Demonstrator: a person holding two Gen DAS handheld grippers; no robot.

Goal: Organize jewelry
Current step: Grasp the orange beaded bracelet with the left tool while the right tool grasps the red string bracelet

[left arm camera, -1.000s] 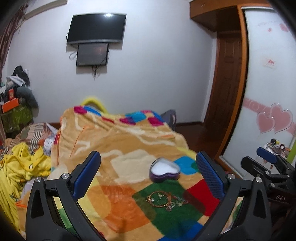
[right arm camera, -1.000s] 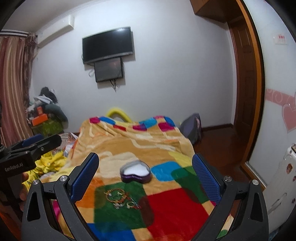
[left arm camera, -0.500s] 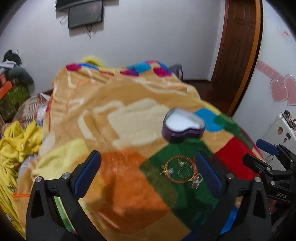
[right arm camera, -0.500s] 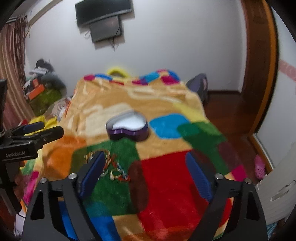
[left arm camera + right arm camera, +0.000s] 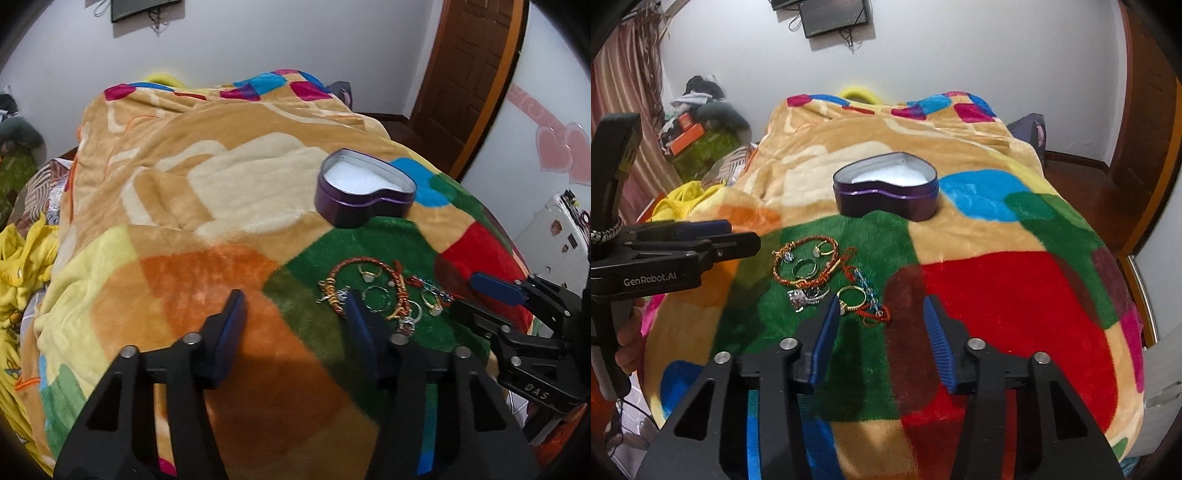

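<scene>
Bedroom with white walls, a dark screen mounted up high and a wooden door off to the right; most of the view is a bed under a fleecy patchwork blanket in tan, orange, green, red and blue. The jewelry sits in a loose little pile on the green patch: a braided red-and-gold bracelet lying in a loop with a couple of rings inside it, a gold ring just near of that, a silvery sparkly piece and a red cord with small clear beads. Just past it, farther up the bed, is a purple heart-shaped tin, lid off, white padding inside. The left tool hovers with its blue pads apart and nothing between them, its right finger covering the near edge of the bracelet. The right tool is also spread and empty, tips right by the gold ring and cord. The small pieces overlap, so I can't count them properly.
</scene>
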